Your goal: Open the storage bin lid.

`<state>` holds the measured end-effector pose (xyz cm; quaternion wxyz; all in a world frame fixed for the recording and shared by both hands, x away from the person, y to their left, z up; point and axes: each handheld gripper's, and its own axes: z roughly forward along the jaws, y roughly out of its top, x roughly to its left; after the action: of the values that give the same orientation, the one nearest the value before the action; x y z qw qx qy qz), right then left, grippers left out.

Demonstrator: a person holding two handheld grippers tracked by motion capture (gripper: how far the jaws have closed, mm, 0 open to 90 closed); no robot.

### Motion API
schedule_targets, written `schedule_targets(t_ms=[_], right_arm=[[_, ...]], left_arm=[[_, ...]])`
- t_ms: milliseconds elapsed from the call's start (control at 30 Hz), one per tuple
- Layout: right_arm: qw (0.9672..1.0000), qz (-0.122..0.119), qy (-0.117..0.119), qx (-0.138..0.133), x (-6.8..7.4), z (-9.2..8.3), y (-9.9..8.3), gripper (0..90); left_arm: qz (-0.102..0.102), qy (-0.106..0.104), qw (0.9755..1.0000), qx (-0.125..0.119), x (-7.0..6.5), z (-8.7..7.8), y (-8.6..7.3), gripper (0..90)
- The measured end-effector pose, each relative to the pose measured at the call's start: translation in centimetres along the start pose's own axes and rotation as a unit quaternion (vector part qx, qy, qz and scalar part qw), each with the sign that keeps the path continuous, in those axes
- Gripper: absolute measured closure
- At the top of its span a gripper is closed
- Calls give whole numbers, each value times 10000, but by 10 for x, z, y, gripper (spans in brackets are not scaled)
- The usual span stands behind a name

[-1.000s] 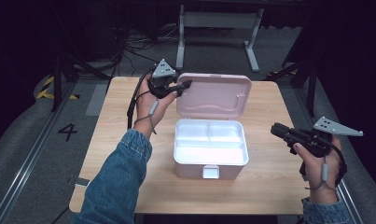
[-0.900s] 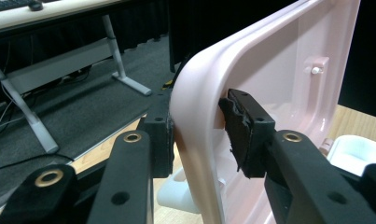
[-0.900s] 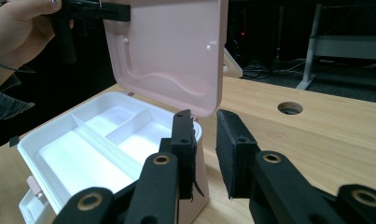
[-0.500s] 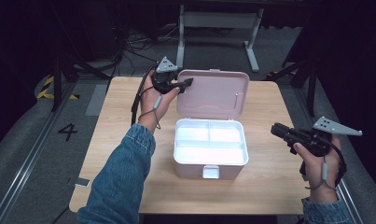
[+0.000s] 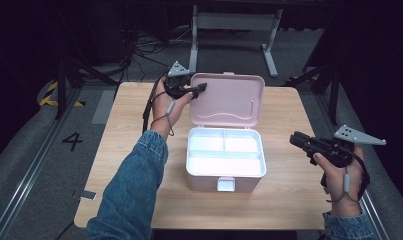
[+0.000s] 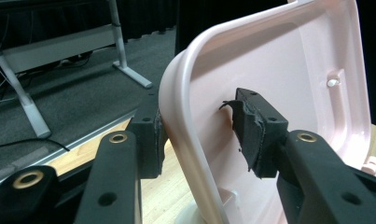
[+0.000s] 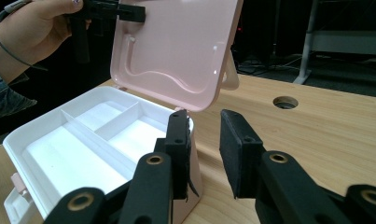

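A pink box [image 5: 204,181] stands mid-table, its lid [image 5: 229,100] swung up and back, a white divided tray [image 5: 224,162] inside. My left gripper [image 5: 201,89] is at the lid's upper left corner. In the left gripper view its jaws [image 6: 199,121] straddle the lid's rim [image 6: 176,93]; they have just been opening and I see no clear press on it. My right gripper [image 5: 295,139] hovers right of the box, apart from it, open. Its jaws [image 7: 206,126] have also just been opening with nothing between them, and point at the box's corner [image 7: 195,182].
The wooden table [image 5: 134,125] has bare room left and right of the box. A round hole [image 7: 285,101] sits in the tabletop behind the box. A latch [image 5: 225,184] sticks out at the box's front. A metal stand [image 5: 234,20] is beyond the table.
The left hand has shifted a little at the lid's corner, and the lid's top edge sits slightly higher in the picture. The right hand has stayed where it was.
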<state>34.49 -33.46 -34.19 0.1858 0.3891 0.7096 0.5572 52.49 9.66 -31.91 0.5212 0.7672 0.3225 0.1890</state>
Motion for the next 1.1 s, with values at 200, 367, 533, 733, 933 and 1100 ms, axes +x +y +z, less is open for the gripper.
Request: schedule_targets(t_ms=[200, 367, 533, 733, 933, 1100], right_arm=[[10000, -8, -17, -4, -1, 1, -1, 731], [10000, -1, -28, 20, -2, 2, -1, 727], [10000, 11, -31, 42, -3, 2, -2, 724], [10000, 41, -38, 68, -5, 3, -3, 724], [10000, 44, -25, 61, -6, 4, -4, 718], [9999, 84, -32, 94, -7, 3, -6, 716]], left_arm=[[-79, -46, 10000, 2, 5, 5, -4, 554], [-113, -2, 9999, 41, 8, 10, -7, 547], [-184, 51, 9995, 235, 12, 15, -11, 543], [-284, 73, 9987, 409, 19, 20, -17, 565], [-279, 93, 9982, 526, 21, 27, -22, 537], [-447, -9, 9970, 627, 26, 33, -28, 528]])
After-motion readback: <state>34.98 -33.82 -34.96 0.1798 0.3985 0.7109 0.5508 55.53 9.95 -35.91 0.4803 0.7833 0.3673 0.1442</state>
